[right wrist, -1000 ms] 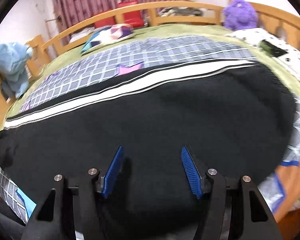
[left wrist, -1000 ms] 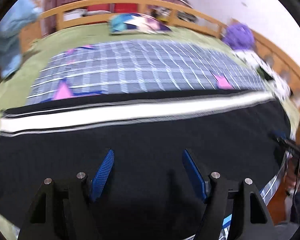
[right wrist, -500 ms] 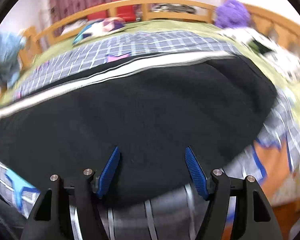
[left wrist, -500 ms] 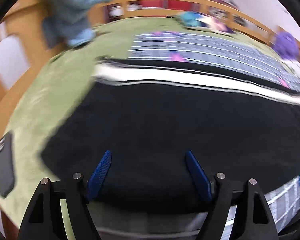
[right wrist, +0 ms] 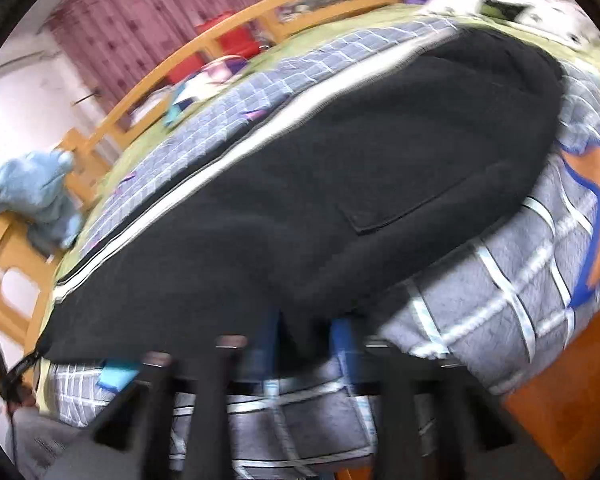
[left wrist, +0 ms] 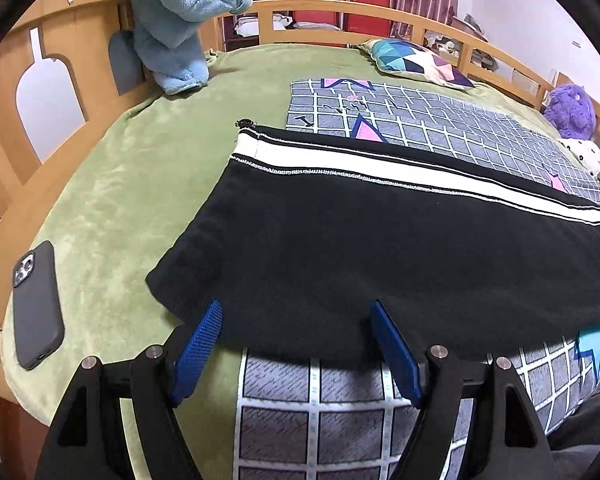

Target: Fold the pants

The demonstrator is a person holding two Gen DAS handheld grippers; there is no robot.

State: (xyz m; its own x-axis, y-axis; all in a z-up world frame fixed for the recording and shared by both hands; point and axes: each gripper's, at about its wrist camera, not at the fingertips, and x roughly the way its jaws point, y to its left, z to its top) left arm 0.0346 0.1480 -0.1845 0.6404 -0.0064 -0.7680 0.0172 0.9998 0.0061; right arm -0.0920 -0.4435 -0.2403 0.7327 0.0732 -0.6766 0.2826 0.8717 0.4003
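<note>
Black pants (left wrist: 380, 248) with a white side stripe (left wrist: 380, 164) lie flat across a grey checked blanket (left wrist: 420, 120) on the bed. My left gripper (left wrist: 295, 306) is open, its blue fingertips at the pants' near edge close to the left end, with no cloth pinched. The right wrist view is blurred and tilted. There the pants (right wrist: 340, 160) show a back pocket (right wrist: 420, 200). My right gripper (right wrist: 306, 328) is closing, its blue fingers close together with a bulge of the pants' near edge between them.
A dark phone (left wrist: 36, 304) lies on the green bedcover (left wrist: 140, 168) at the left. A light blue plush garment (left wrist: 172, 12) hangs over the wooden bed rail (left wrist: 60, 72). A patterned pillow (left wrist: 412, 60) and a purple plush toy (left wrist: 572, 108) sit at the far side.
The left gripper has swung to the pants' left end, still open, and the phone came into view. The right gripper's fingers have drawn together on the near edge, and its view has rolled.
</note>
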